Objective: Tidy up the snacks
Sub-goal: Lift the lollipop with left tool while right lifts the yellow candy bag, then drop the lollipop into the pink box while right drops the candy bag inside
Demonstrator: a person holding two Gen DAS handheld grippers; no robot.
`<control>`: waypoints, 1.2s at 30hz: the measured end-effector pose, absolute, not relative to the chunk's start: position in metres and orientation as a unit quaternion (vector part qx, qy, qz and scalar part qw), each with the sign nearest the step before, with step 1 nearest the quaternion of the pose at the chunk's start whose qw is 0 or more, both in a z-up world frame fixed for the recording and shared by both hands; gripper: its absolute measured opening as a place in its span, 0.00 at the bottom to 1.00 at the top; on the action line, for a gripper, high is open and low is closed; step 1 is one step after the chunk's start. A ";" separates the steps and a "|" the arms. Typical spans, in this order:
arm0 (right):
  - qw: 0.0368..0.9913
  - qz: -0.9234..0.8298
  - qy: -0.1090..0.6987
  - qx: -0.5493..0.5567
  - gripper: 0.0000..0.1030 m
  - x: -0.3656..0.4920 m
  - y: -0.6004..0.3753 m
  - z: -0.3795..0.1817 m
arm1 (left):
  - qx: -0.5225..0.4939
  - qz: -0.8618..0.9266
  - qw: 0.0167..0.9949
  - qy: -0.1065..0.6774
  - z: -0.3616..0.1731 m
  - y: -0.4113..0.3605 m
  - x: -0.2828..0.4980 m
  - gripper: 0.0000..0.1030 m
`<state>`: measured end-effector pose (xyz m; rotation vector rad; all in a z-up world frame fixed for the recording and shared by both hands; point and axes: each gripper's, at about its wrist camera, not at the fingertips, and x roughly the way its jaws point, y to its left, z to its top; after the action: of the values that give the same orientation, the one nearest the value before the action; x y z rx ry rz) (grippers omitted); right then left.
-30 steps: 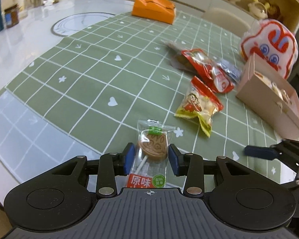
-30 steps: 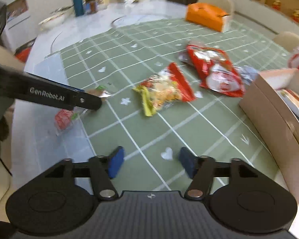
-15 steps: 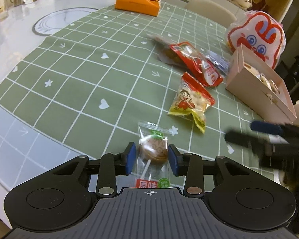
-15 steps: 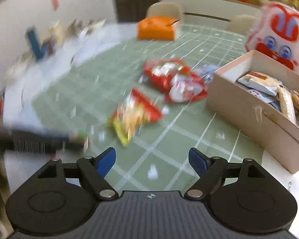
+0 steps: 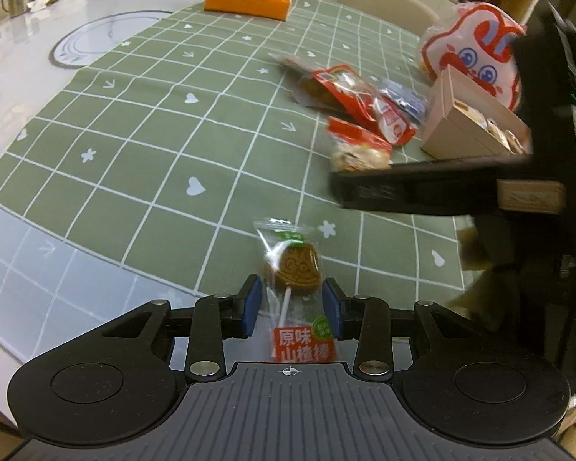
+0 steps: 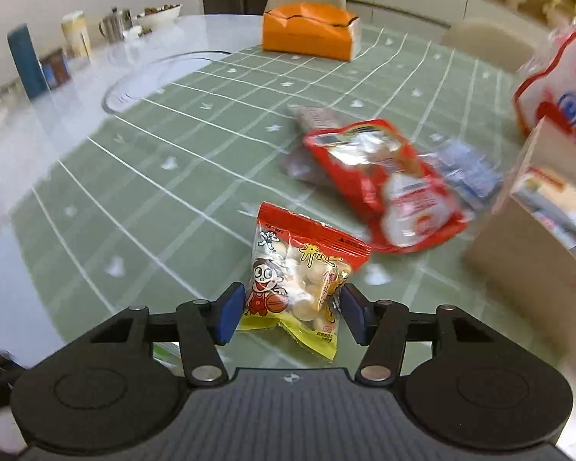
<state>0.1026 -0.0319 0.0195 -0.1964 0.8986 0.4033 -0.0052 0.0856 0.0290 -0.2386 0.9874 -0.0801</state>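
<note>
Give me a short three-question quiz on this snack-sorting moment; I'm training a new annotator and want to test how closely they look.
1. True or false: the lollipop packet lies between the left gripper fingers.
2. Which packet sits between the right gripper fingers? A) the cartoon-boy snack bag B) the large red bag C) the blue packet
3. Fill in: the tan box already holds ____.

Key:
1. True
2. A; the jaws are closing on it
3. Snacks; several packets show inside
</note>
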 end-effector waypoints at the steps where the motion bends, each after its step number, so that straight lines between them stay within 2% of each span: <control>1: 0.875 0.198 0.433 -0.091 0.50 0.101 -0.041 0.020 | -0.114 -0.042 0.873 0.472 0.029 0.086 -0.006 0.39; 9: 0.865 0.217 0.445 -0.082 0.48 0.041 -0.132 0.029 | -0.090 -0.063 0.878 0.466 0.028 0.077 -0.007 0.41; 16: 0.869 0.201 0.445 -0.082 0.50 0.018 -0.156 0.028 | -0.095 -0.059 0.871 0.479 0.030 0.070 0.021 0.41; 24: 0.885 0.150 0.439 -0.033 0.62 0.011 -0.159 0.019 | -0.038 -0.085 0.870 0.484 0.029 0.048 0.038 0.43; 29: 0.889 0.119 0.441 0.021 0.75 0.016 -0.156 0.017 | 0.012 -0.124 0.872 0.474 0.028 0.039 0.030 0.43; 32: 0.895 0.097 0.435 0.003 0.73 0.021 -0.147 0.015 | 0.019 -0.140 0.869 0.475 0.028 0.040 0.027 0.42; 33: 0.896 0.092 0.434 -0.010 0.70 0.022 -0.143 0.014 | 0.018 -0.144 0.867 0.477 0.028 0.041 0.027 0.42; 34: 0.897 0.087 0.433 -0.021 0.55 0.023 -0.140 0.014 | 0.019 -0.148 0.864 0.480 0.029 0.041 0.028 0.41; 36: 0.896 0.088 0.433 -0.044 0.52 0.023 -0.135 0.019 | 0.023 -0.162 0.859 0.486 0.030 0.041 0.029 0.41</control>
<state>0.0226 -0.1355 0.0186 -0.0912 0.8972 0.1824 0.0293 0.0407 0.0299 0.0475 1.0204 -0.3393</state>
